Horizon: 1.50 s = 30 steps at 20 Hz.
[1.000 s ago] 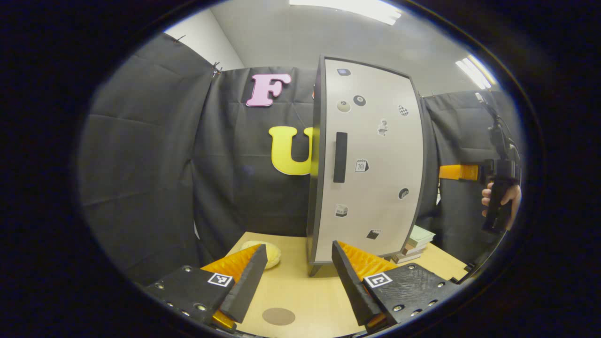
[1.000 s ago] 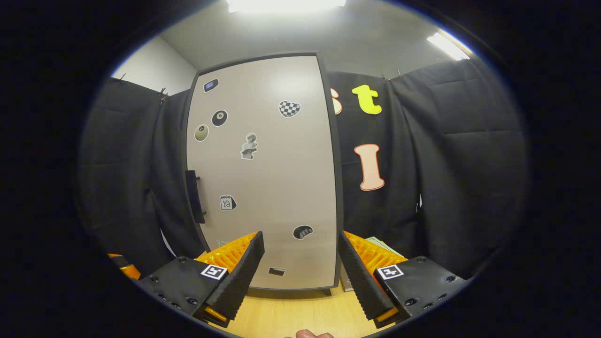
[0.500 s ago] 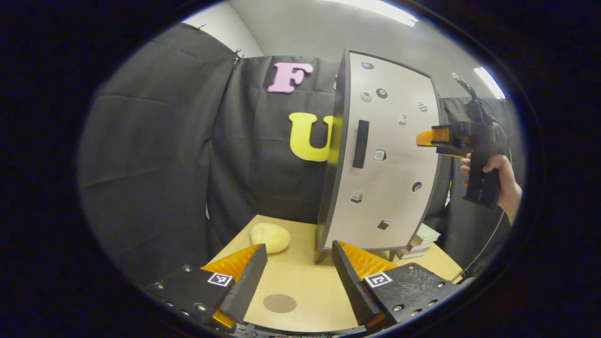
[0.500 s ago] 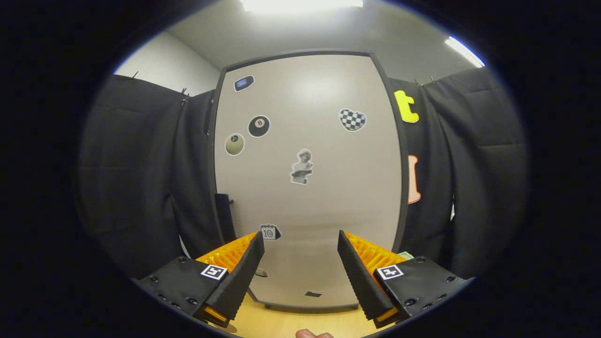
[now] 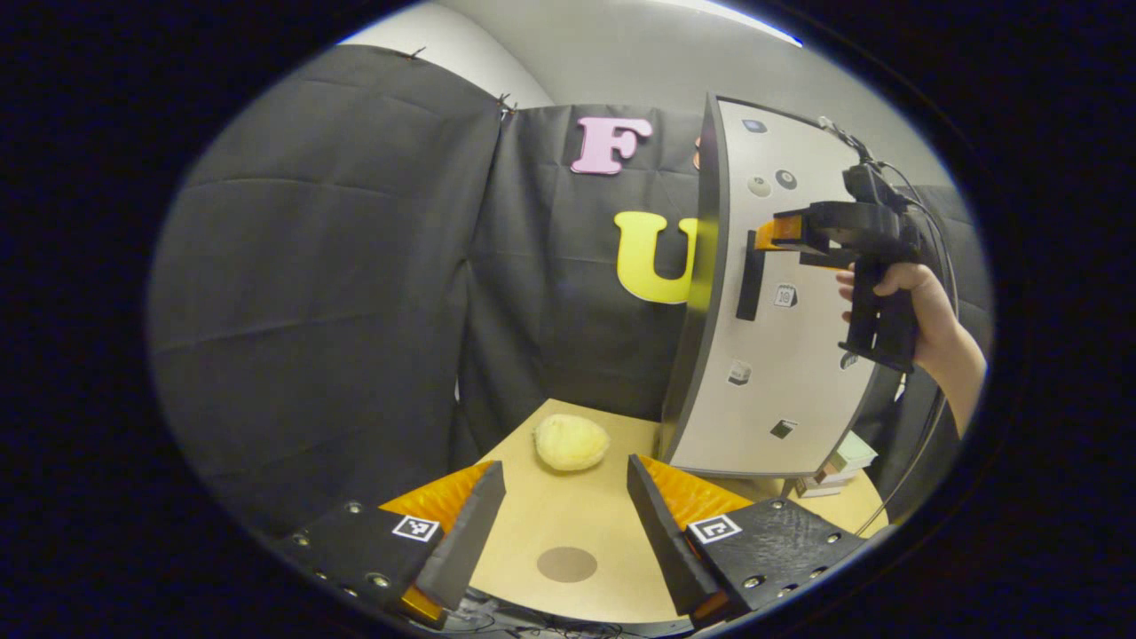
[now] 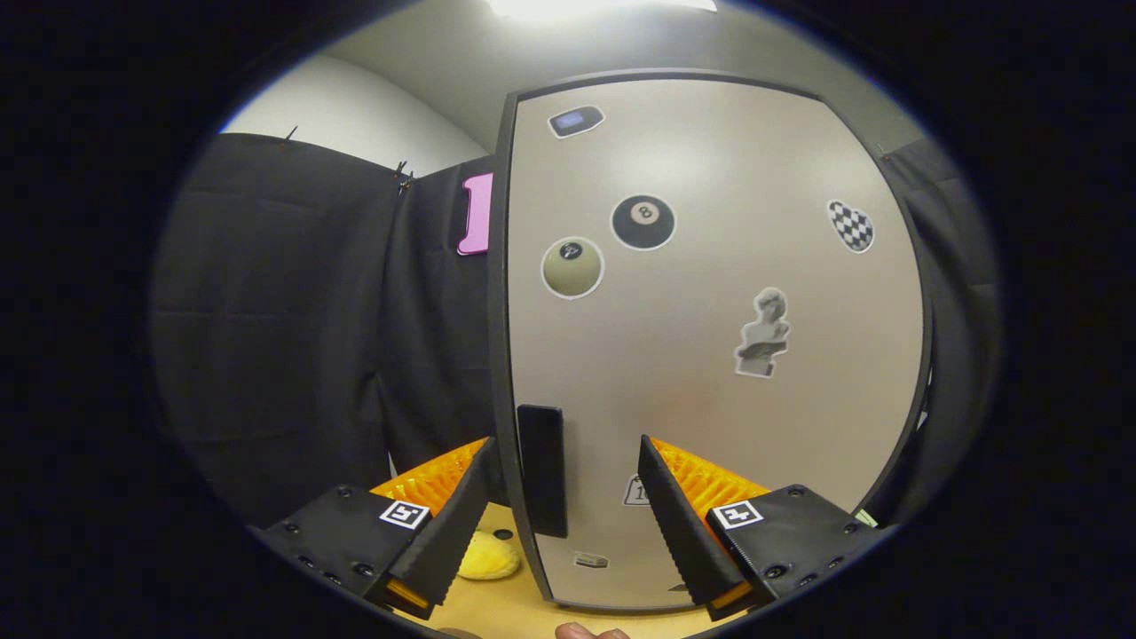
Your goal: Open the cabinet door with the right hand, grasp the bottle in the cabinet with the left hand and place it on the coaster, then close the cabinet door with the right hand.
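The cabinet [image 5: 790, 373] stands on the table with its beige, sticker-covered door [image 6: 710, 355] shut, so the inside is hidden. A black vertical handle [image 6: 542, 470] runs along the door's left edge. My right gripper [image 6: 565, 497] is open, and the handle stands in the gap between its fingers, close in front. In the left gripper view a hand holds that right gripper [image 5: 765, 238] at the top of the handle [image 5: 750, 286]. My left gripper [image 5: 565, 506] is open and holds nothing, low over the table. A round brown coaster [image 5: 567, 564] lies between its fingers on the wood.
A yellow lumpy object [image 5: 571, 441] lies on the table [image 5: 532, 497] left of the cabinet. A stack of books [image 5: 834, 466] sits at the cabinet's right foot. Black cloth walls close the booth behind and to the left.
The right gripper has moved left across the door and closer, until the handle sits between its fingers. The left gripper's view has swung left, so the cabinet now lies further right.
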Available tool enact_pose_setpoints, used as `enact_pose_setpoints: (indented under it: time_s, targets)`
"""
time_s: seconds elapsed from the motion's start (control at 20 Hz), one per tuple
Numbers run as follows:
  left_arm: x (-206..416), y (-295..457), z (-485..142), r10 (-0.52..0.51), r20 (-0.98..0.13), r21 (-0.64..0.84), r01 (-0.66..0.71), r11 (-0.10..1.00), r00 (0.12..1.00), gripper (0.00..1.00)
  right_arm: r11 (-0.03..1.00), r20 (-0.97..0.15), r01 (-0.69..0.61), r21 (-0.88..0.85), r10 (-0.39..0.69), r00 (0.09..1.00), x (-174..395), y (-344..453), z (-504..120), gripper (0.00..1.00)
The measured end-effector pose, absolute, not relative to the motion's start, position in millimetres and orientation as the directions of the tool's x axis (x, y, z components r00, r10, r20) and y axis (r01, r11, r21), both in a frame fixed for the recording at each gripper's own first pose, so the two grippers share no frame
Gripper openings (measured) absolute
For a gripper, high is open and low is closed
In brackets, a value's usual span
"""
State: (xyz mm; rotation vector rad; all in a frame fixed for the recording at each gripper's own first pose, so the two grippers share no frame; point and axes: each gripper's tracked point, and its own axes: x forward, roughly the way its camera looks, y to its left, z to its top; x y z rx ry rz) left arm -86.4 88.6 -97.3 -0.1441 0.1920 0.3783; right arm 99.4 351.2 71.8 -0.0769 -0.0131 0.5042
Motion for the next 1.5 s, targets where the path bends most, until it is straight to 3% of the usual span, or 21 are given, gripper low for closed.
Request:
enact_pose_setpoints:
  time_s: [0.35, 0.45, 0.5, 0.55, 0.6, 0.7, 0.8, 0.85, 0.95, 1.15, 1.25, 1.45, 1.5]
  targets:
    - [-89.0, 82.8, -100.9, 0.419, -0.243, -0.103, -0.453, 0.886, 0.875, 0.86, 0.894, -0.09, -0.444, -0.057, 0.439, 0.894, 127.2, 368.6, 37.5, 0.99]
    - [-90.6, 67.4, -102.8, 0.427, -0.245, -0.089, -0.459, 0.884, 0.87, 0.83, 0.899, -0.111, -0.436, -0.039, 0.429, 0.896, 133.8, 371.9, 29.6, 0.81]
    - [-90.4, 62.6, -101.8, 0.431, -0.241, -0.074, -0.459, 0.885, 0.87, 0.86, 0.901, -0.116, -0.433, -0.029, 0.427, 0.897, 135.3, 373.2, 27.6, 0.83]
    - [-90.7, 59.4, -99.9, 0.43, -0.24, -0.057, -0.455, 0.889, 0.87, 0.86, 0.898, -0.117, -0.44, -0.016, 0.435, 0.893, 135.8, 377.0, 27.2, 0.75]
    - [-89.6, 56.4, -98.6, 0.422, -0.235, -0.041, -0.443, 0.896, 0.876, 0.83, 0.899, -0.118, -0.437, -0.01, 0.433, 0.893, 135.9, 378.1, 27.1, 0.72]
    - [-85.3, 51.0, -95.3, 0.388, -0.219, -0.026, -0.403, 0.915, 0.895, 0.83, 0.91, -0.111, -0.414, -0.009, 0.41, 0.905, 136.2, 377.2, 28.4, 0.54]
    - [-78.5, 50.7, -95.2, 0.353, -0.215, -0.037, -0.369, 0.929, 0.911, 0.84, 0.93, -0.107, -0.367, -0.019, 0.363, 0.926, 141.6, 372.6, 27.7, 0.46]
    - [-75.4, 51.5, -96.6, 0.334, -0.217, -0.054, -0.353, 0.934, 0.917, 0.83, 0.934, -0.101, -0.358, -0.024, 0.354, 0.93, 140.8, 372.1, 27.3, 0.35]
    - [-72.3, 56.4, -100.4, 0.295, -0.212, -0.092, -0.32, 0.943, 0.932, 0.86, 0.94, -0.105, -0.335, -0.068, 0.327, 0.939, 141.2, 371.8, 28.7, 0.36]
    - [-79.3, 79.8, -111.2, 0.252, -0.215, -0.113, -0.281, 0.953, 0.943, 0.83, 0.95, -0.102, -0.302, -0.079, 0.294, 0.95, 140.6, 370.8, 27.4, 0.31]
    - [-84.9, 90.1, -115.1, 0.231, -0.218, -0.131, -0.263, 0.956, 0.948, 0.83, 0.953, -0.093, -0.291, -0.088, 0.283, 0.955, 139.9, 370.2, 27.3, 0.34]
    - [-95.6, 108.9, -124.7, 0.21, -0.219, -0.175, -0.25, 0.952, 0.953, 0.86, 0.949, -0.107, -0.303, -0.087, 0.294, 0.95, 138.4, 370.8, 26.9, 0.17]
    - [-95.5, 112.2, -128.2, 0.205, -0.221, -0.186, -0.248, 0.951, 0.953, 0.86, 0.949, -0.106, -0.305, -0.08, 0.297, 0.949, 138.8, 371.8, 26.5, 0.2]
